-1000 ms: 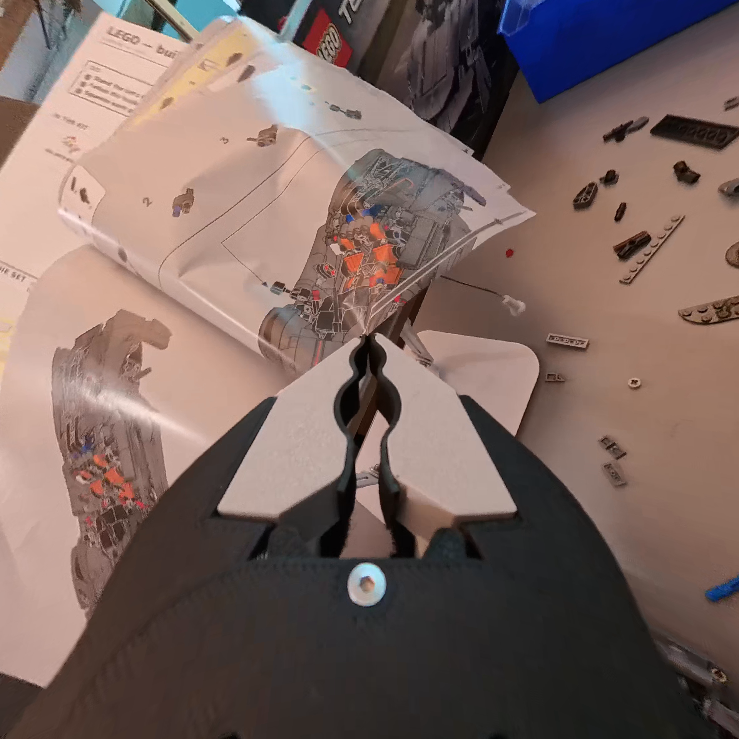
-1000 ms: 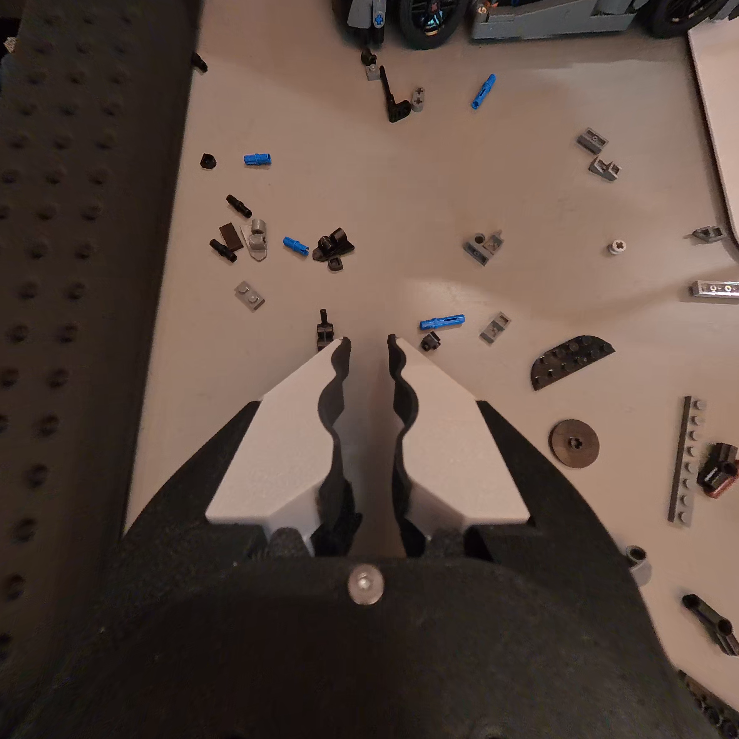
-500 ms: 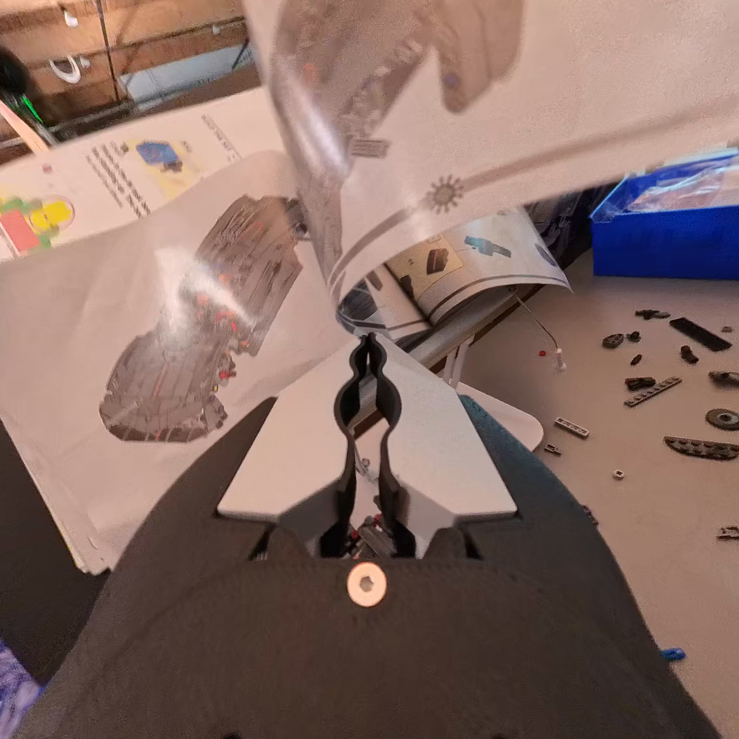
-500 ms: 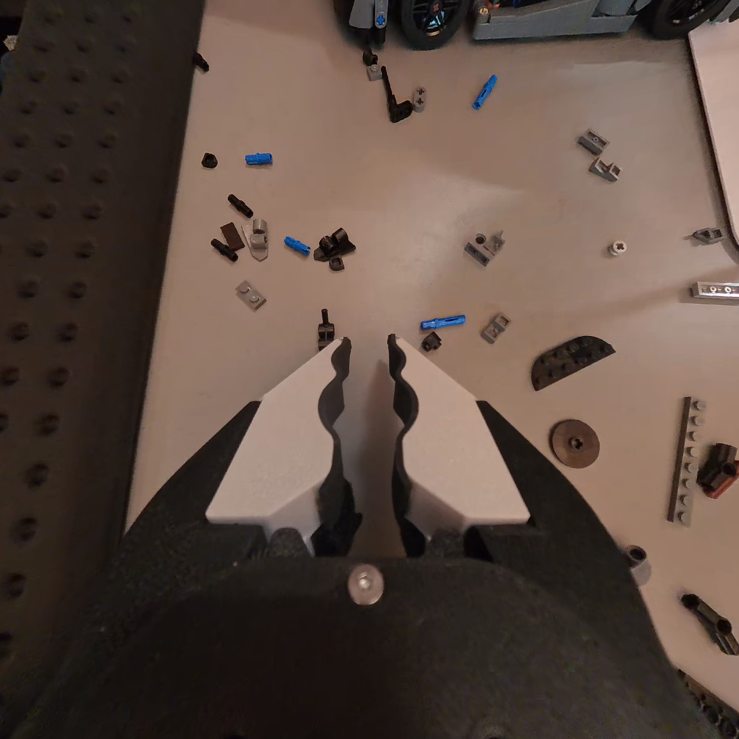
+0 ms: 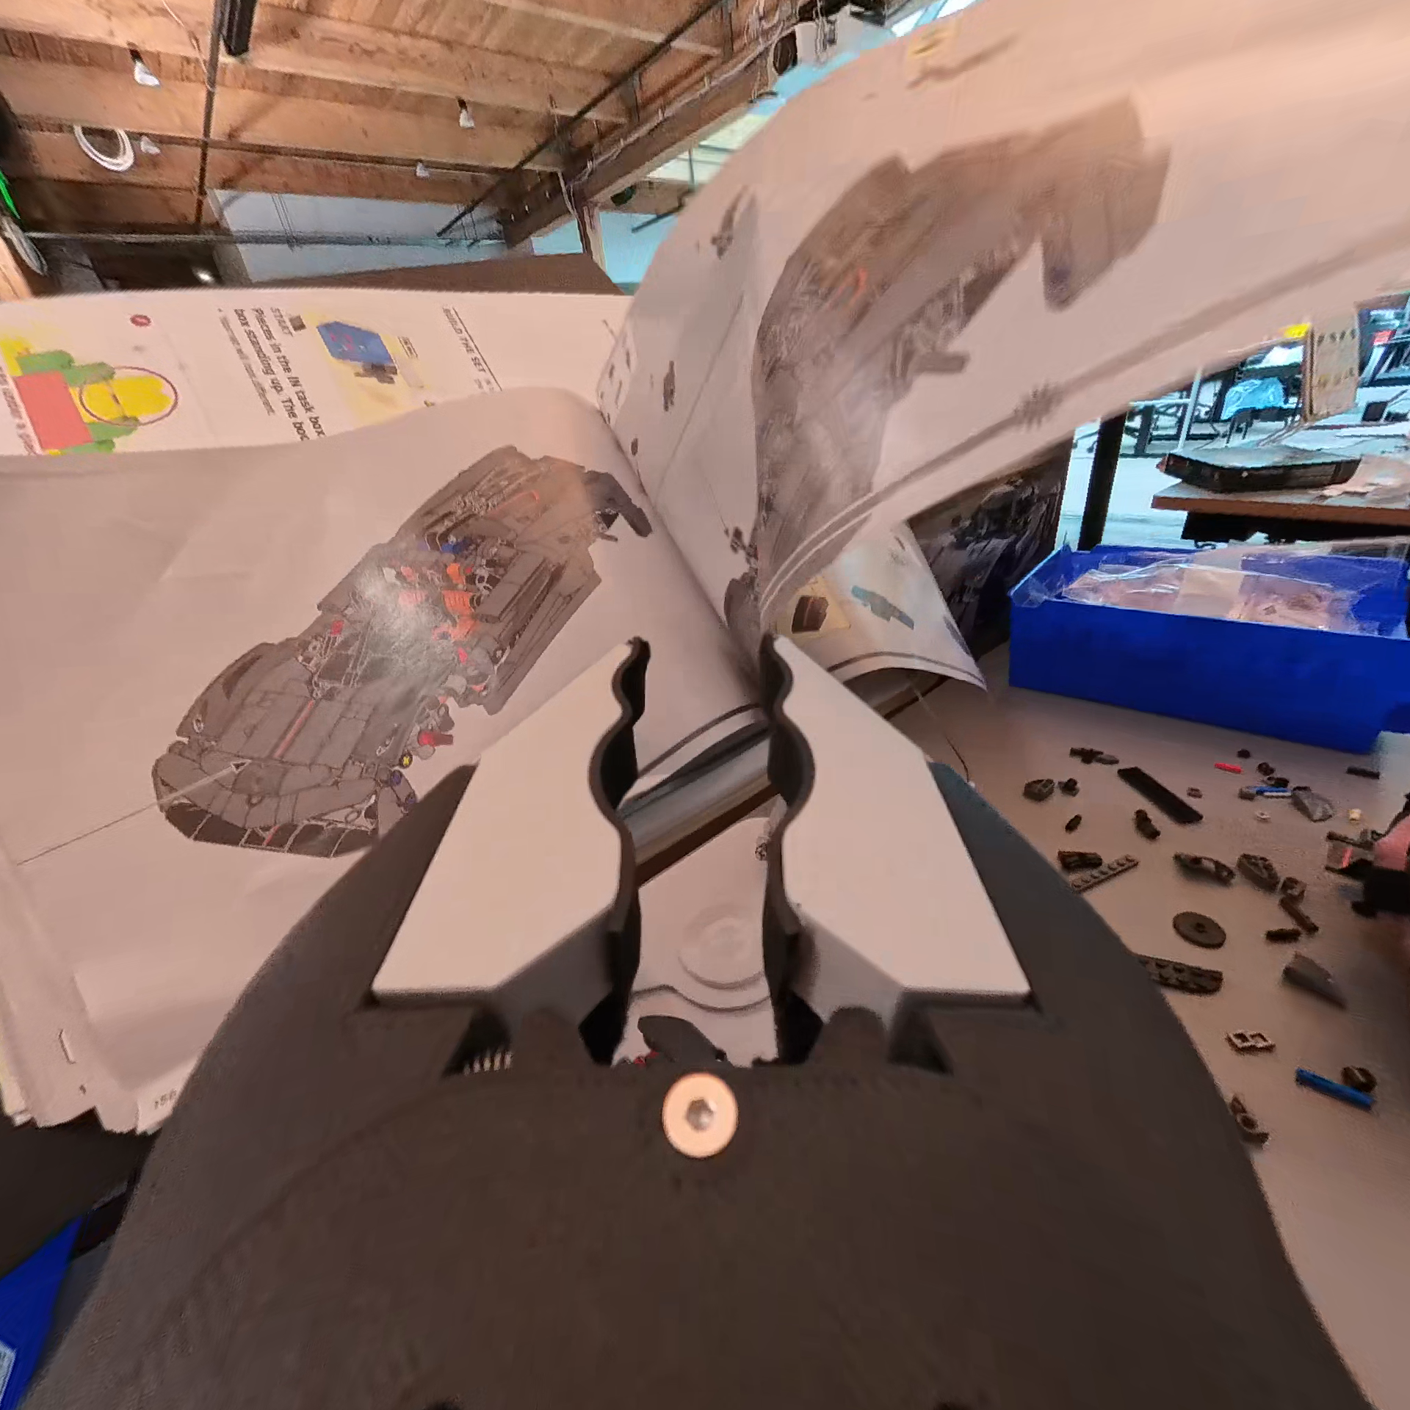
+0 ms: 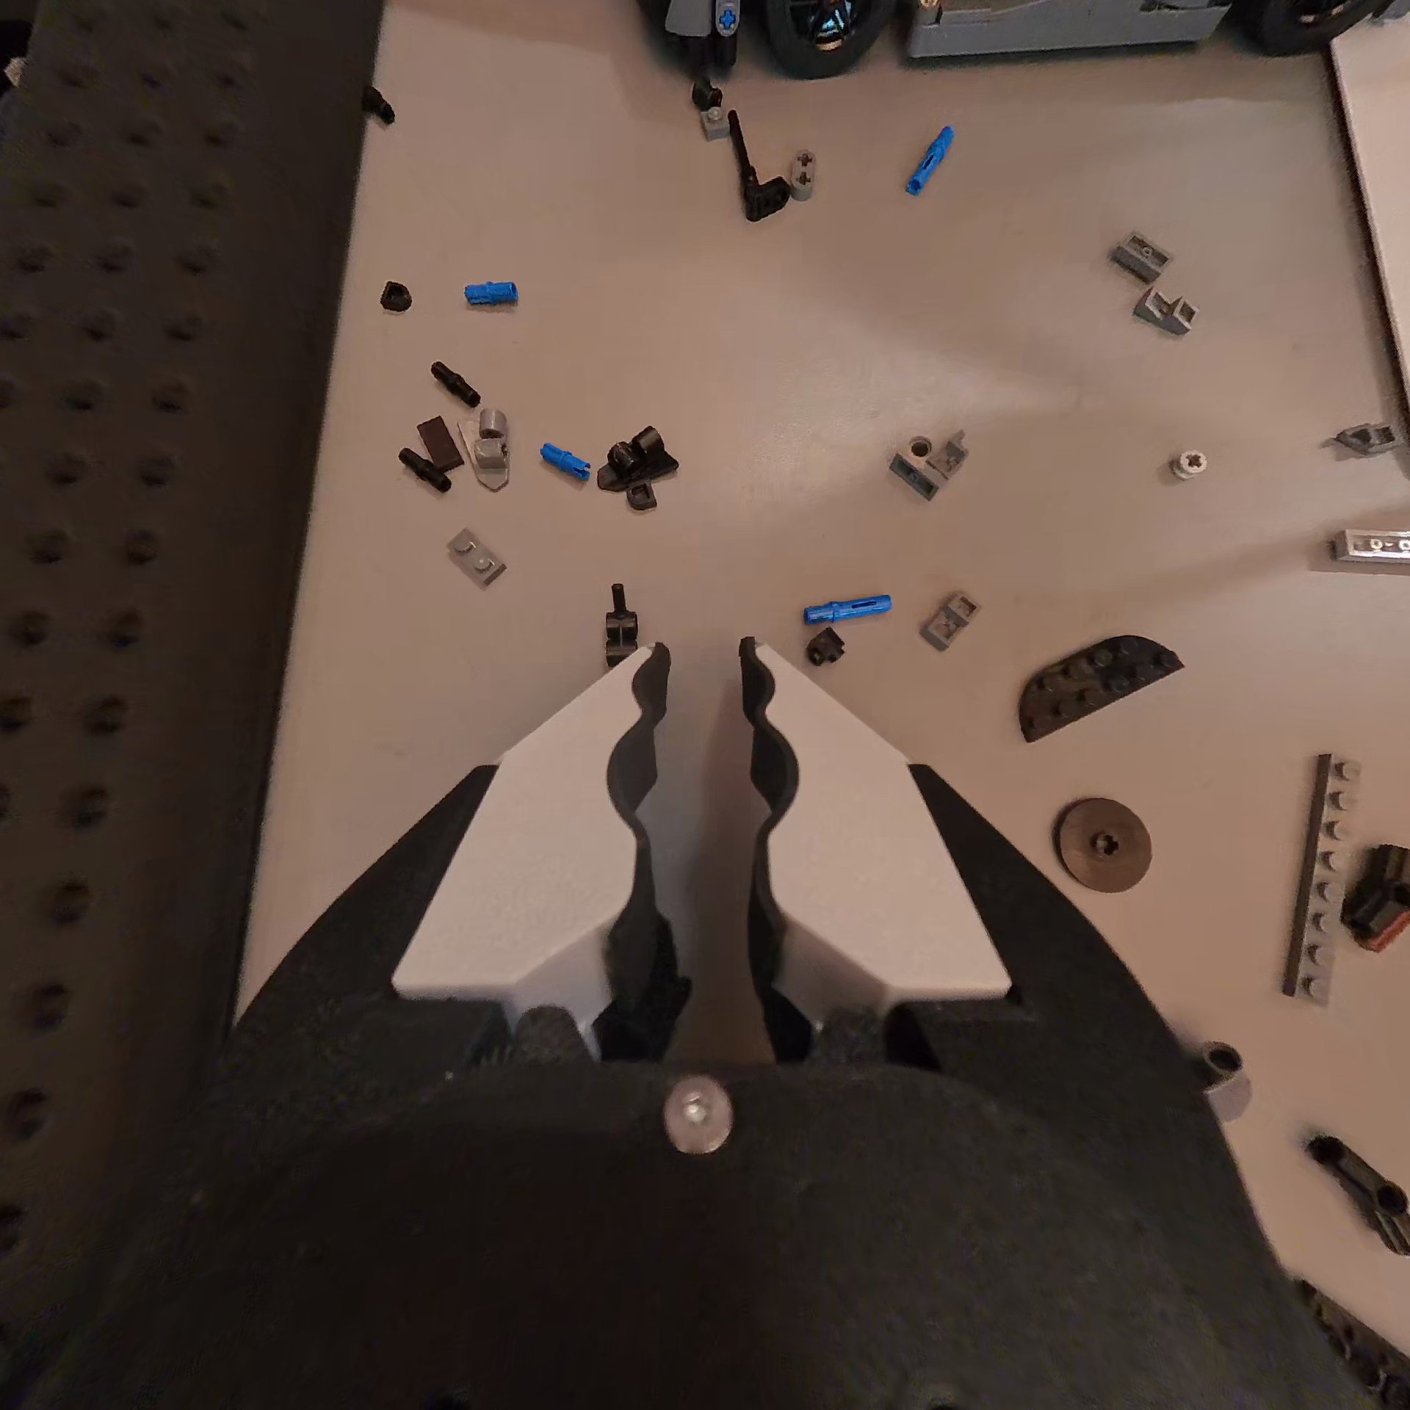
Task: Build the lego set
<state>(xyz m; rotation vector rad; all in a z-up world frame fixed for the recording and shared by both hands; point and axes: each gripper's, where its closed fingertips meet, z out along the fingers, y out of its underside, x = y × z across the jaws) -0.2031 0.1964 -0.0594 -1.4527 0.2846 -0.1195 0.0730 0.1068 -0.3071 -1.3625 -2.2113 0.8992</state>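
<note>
Here the left gripper stands with jaws apart and nothing between them, facing the open instruction booklet; one blurred page arcs over it, probably so the next step can be read. The right gripper hangs open and empty above the worktop, between a black pin piece and a long blue pin. The part-built model sits at the far edge (mostly cropped). Scattered pieces crowd any pick; a blue bin stands right of the booklet.

Both grippers look alike: pale grey wedge fingers with wavy black inner pads, black textured body, silver screw behind them.
</note>
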